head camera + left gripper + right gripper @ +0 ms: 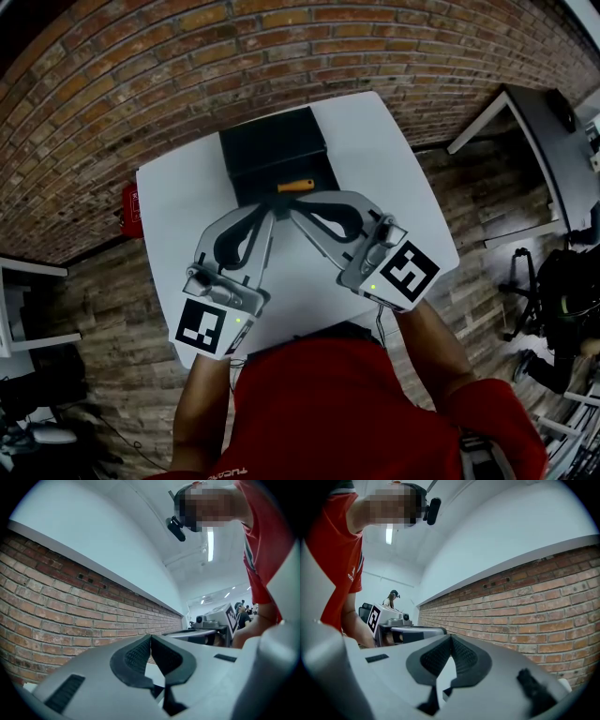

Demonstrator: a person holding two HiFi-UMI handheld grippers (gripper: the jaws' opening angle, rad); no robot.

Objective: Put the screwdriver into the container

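In the head view, the screwdriver is showing only as an orange handle lying across the near end of the black container, which is sitting at the far side of the white tabletop. The left tool and the right tool are hovering tip to tip just near of that handle, with the left tool at the left. I cannot tell whether the handle is resting inside the container or on its near rim, and the tools are covering its shaft. My reading is that the placing step is at its end or close to it. The next move is probably a check that the screwdriver is lying fully inside, then drawing both tools back toward the person.

In the left gripper view, the left tool is pointing up at a brick wall. Its jaws are pressed together at the tips and pinching nothing. Neither screwdriver nor container is showing here.

In the right gripper view, the right tool is likewise pressed together and empty, facing brick. The task's things are out of frame.
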